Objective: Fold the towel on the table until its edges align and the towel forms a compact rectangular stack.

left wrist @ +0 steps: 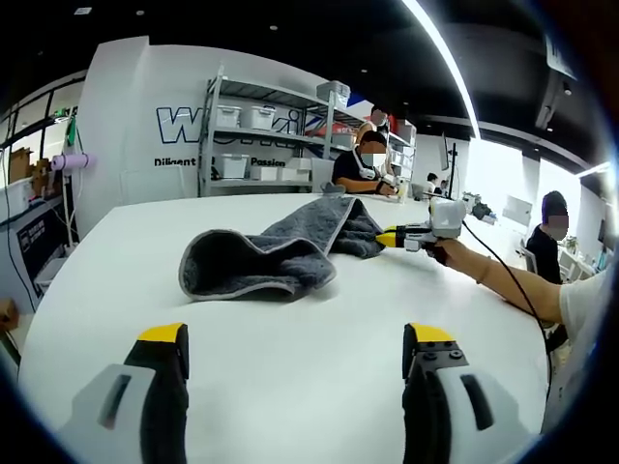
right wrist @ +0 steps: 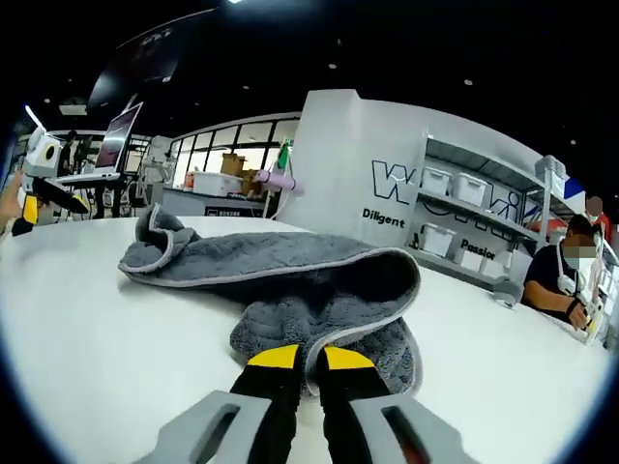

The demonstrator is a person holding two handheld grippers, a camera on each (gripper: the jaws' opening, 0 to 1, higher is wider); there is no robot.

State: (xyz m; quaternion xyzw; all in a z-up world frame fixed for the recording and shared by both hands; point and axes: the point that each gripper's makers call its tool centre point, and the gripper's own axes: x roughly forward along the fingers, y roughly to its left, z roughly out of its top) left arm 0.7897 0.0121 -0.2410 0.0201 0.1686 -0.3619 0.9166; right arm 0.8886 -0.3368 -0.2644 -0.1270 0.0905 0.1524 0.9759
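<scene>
Towel position: grey terry cloth, lying rumpled and partly doubled over on the white table, with a paler stitched hem along its edges.

Right gripper: jaws nearly closed, yellow tips pinching the near hem of the towel. In the left gripper view it reaches in from the right, tips at the towel's right edge.

Left gripper: jaws wide apart, holding nothing, well short of the towel.

Handling: the cloth looks soft, light and limp; it will likely sag and drag instead of keeping shape. Grip at hemmed corners or edges, where the binding gives firmer purchase. The smooth tabletop should let it slide.

Surroundings: open workroom, shelving with white bins against the far wall, people seated at the table's far side, strip lighting overhead.
</scene>
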